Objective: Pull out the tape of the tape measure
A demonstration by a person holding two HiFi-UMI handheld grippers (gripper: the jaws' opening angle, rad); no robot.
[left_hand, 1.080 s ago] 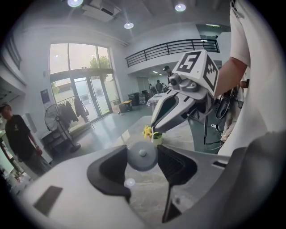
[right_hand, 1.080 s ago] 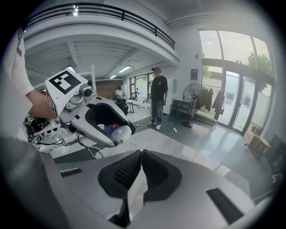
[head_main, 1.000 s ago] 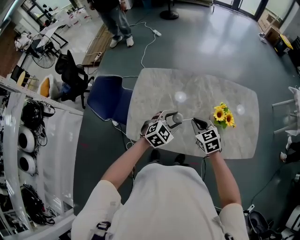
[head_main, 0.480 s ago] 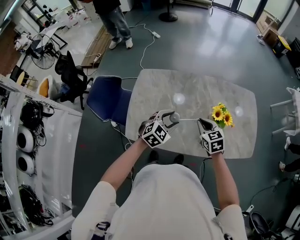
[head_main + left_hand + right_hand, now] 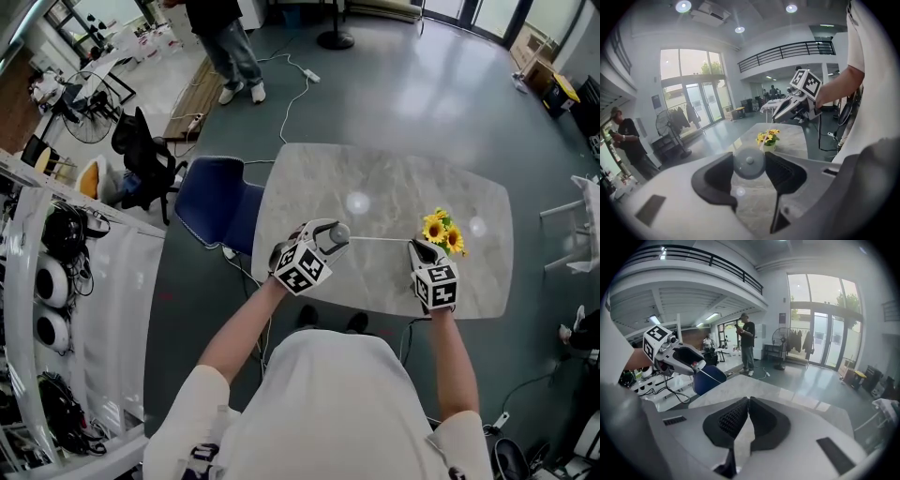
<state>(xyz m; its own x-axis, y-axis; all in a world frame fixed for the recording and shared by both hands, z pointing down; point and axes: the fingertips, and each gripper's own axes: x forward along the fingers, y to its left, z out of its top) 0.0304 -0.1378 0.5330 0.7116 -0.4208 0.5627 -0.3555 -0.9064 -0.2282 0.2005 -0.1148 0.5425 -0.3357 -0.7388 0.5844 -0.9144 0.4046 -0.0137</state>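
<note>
Tape measure (image 5: 749, 162), a small round grey case, is clamped in the left gripper (image 5: 325, 240), whose dark pads press on it from either side and stand fairly wide apart only because the case fills the gap between them; that grip looks meant to anchor the case so it cannot follow when the strip is drawn. From its right-hand side the tape (image 5: 380, 239) runs as a thin pale line, taut and nearly level, across to the right gripper (image 5: 415, 247), whose jaws are closed tight together with the tape's tip pinched between the pads, a narrow pinch that suits so thin a strip. A fair length is already out, so I would judge the pull under way rather than finished, and spreading the two hands further apart would draw out more. Both grippers are held up in the air above the near edge of the marble table (image 5: 375, 183), tilted downward, and the case rests on nothing, which leaves the strip free to run without dragging on the stone. A small pot of sunflowers (image 5: 446, 231) stands on the table just beyond the right gripper, near the line of the tape but apart from it; a wider pull to that side could brush it. A blue chair (image 5: 216, 195) stands at the table's left end
</note>
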